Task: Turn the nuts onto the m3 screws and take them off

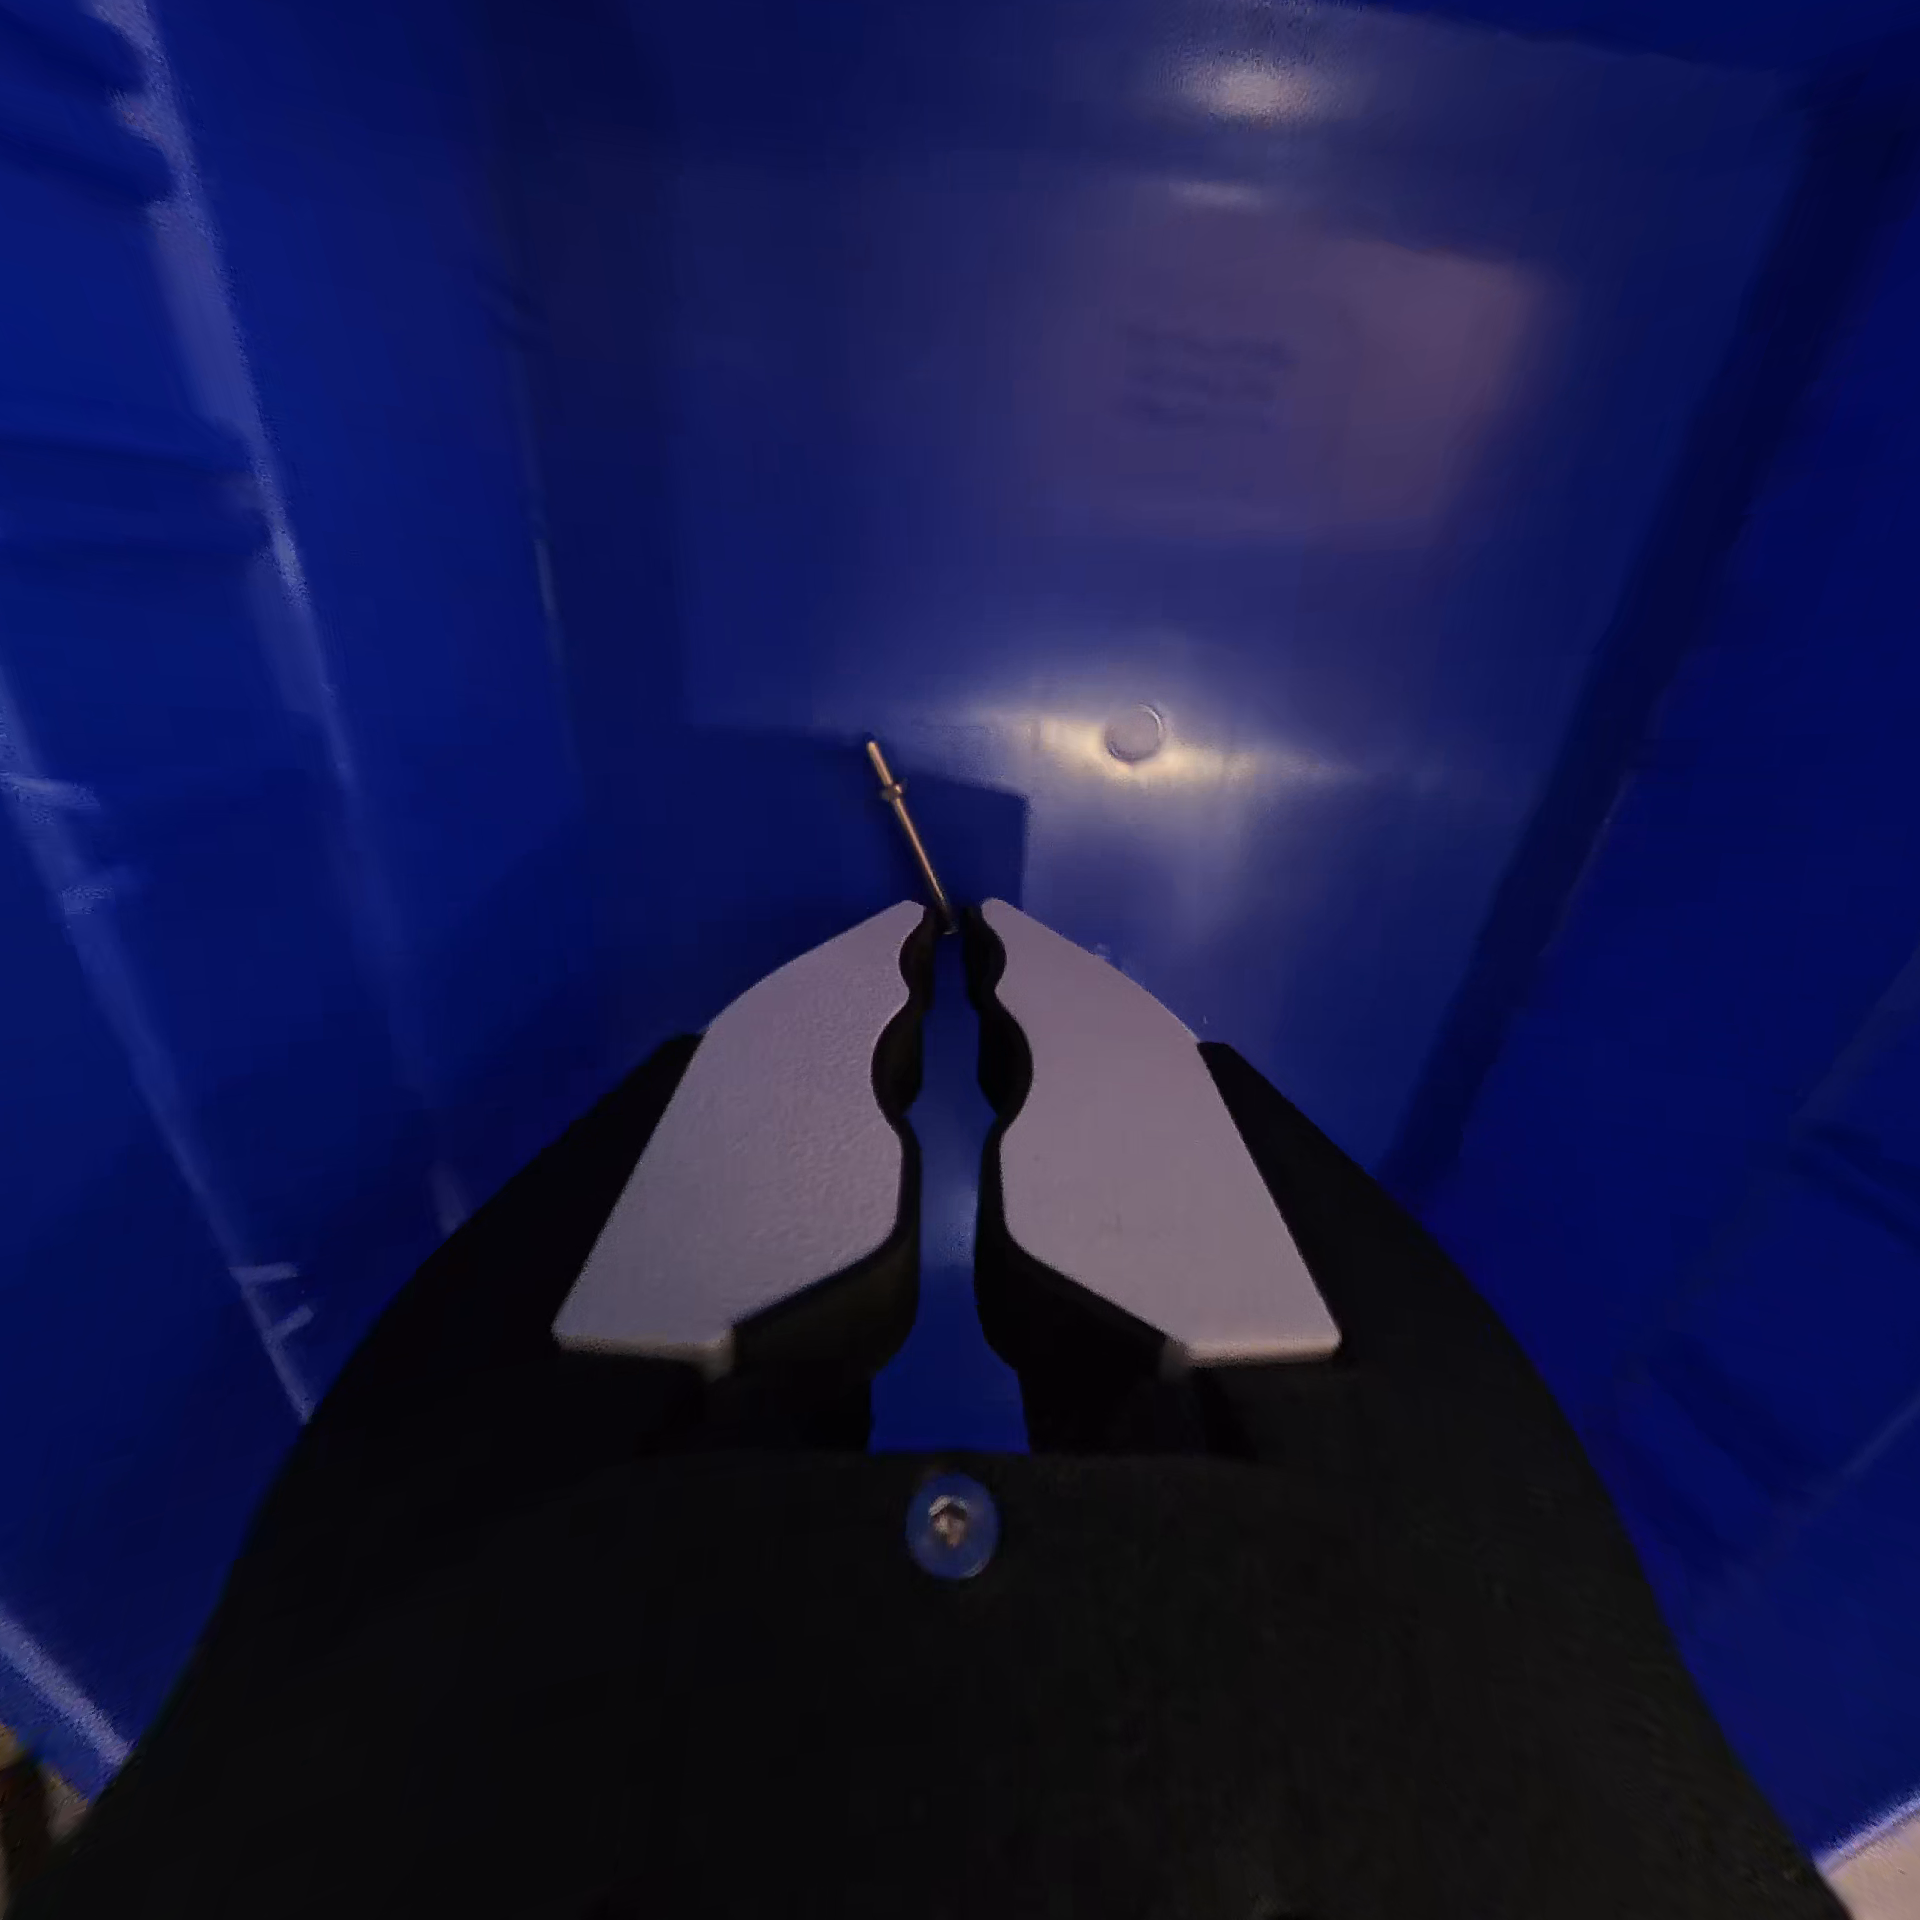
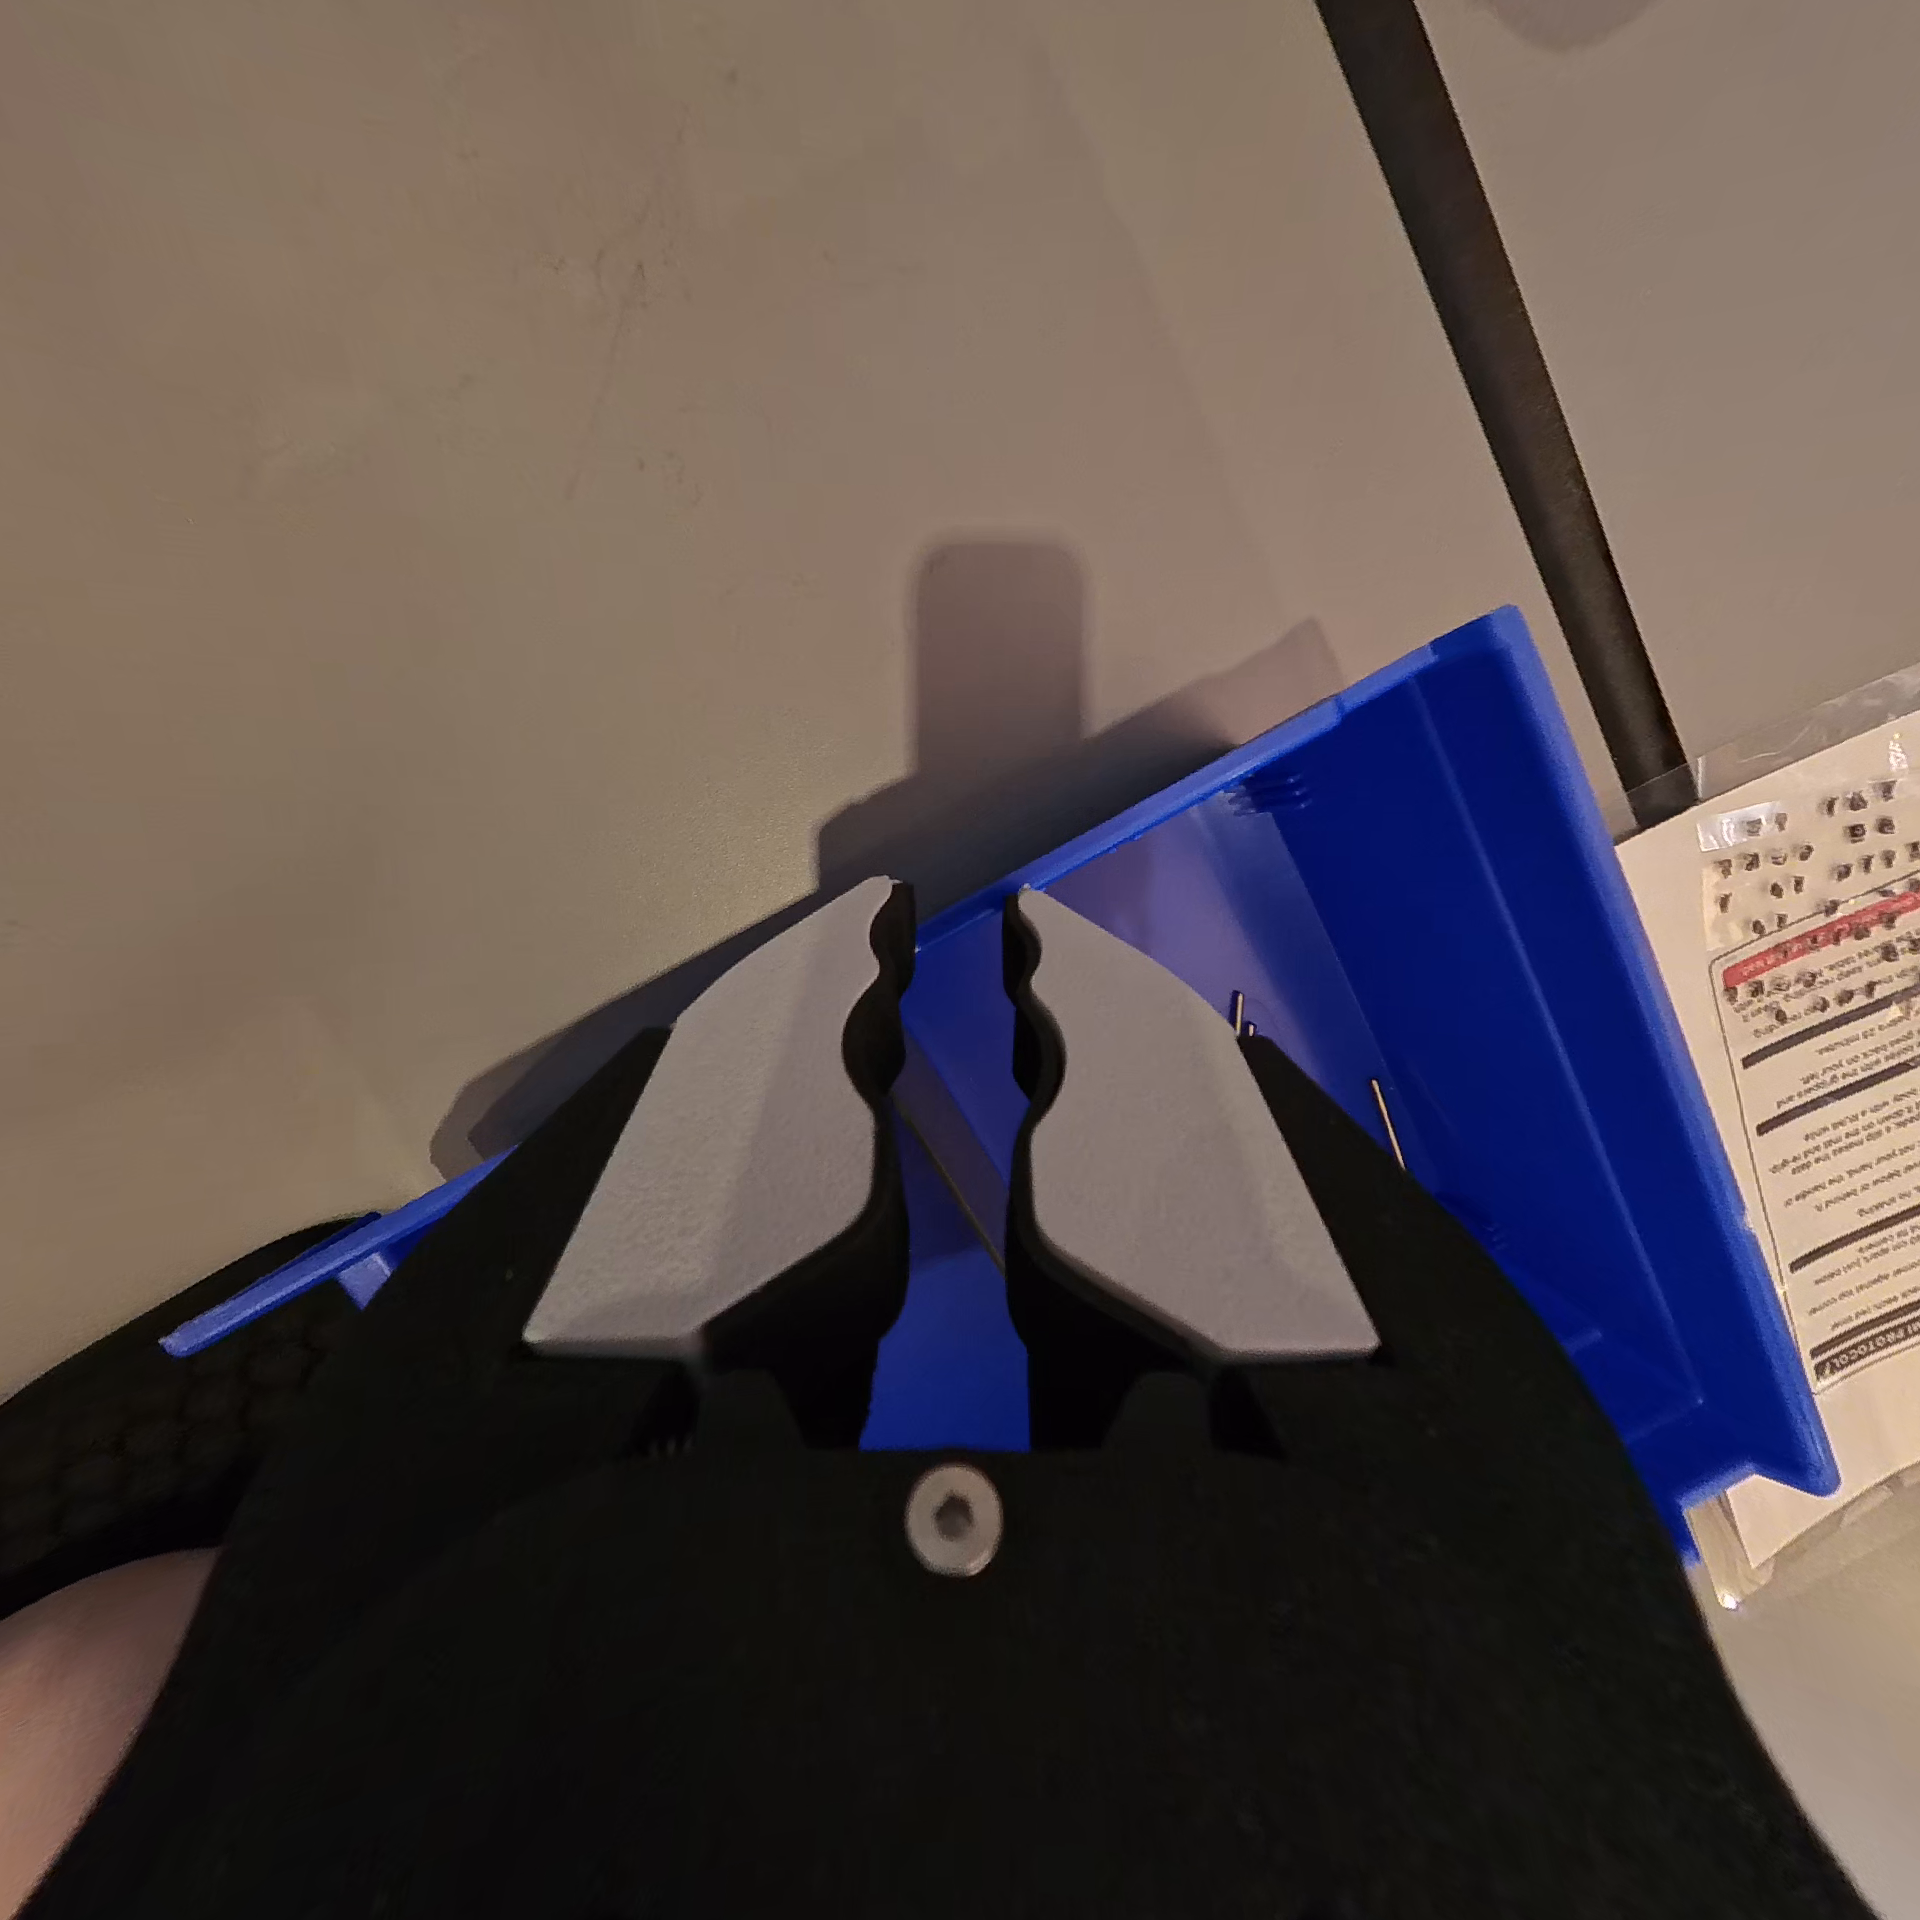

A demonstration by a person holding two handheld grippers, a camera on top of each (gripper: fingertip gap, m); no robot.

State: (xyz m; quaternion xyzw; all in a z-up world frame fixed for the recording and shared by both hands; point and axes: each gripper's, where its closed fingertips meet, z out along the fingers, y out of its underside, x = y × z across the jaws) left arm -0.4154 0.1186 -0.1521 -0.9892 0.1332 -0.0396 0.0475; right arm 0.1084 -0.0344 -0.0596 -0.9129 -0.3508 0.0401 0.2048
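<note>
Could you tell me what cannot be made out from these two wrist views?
- Left wrist view: the screw's lower end is hidden between the left gripper's fingertips; the small collar on it is too small to call a nut.
- Right wrist view: most of the blue bin's floor is covered by the right gripper; only thin screws show at its edge.
- Right wrist view: the clear bag is cut off by the frame's right edge.

Blue bin [image 2: 1475, 935], brass-coloured screw [image 1: 906, 826], grey-and-black left claw [image 1: 951, 920], beige table [image 2: 468, 416]
</note>
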